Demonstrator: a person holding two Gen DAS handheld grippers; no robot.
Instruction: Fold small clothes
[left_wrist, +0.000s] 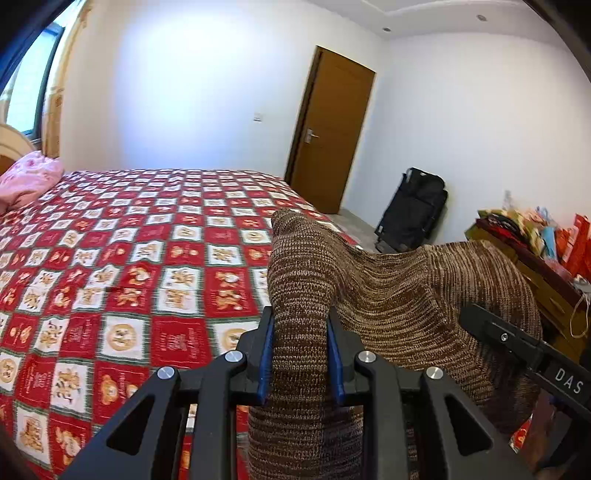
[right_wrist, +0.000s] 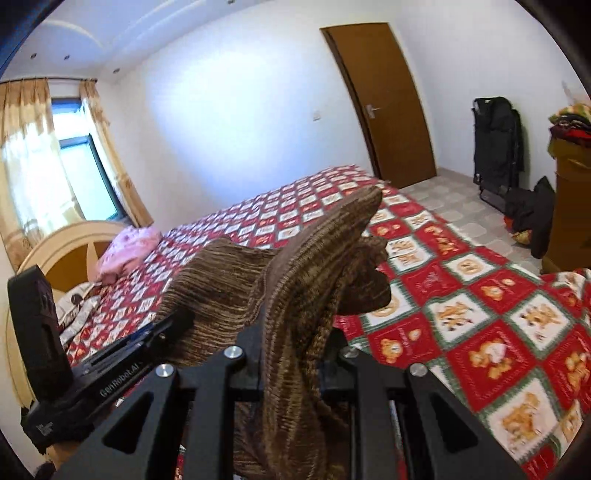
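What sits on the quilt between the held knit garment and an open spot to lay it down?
Nothing visible. Both the left gripper and right gripper clamp the brown knit garment above the bed quilt; the quilt ahead is bare, and the pink pillow lies far off at the headboard.

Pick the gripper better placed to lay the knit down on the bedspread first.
Left, probably. The left gripper holds the brown knit over the bedspread; the right gripper grips it nearer the bed's edge.
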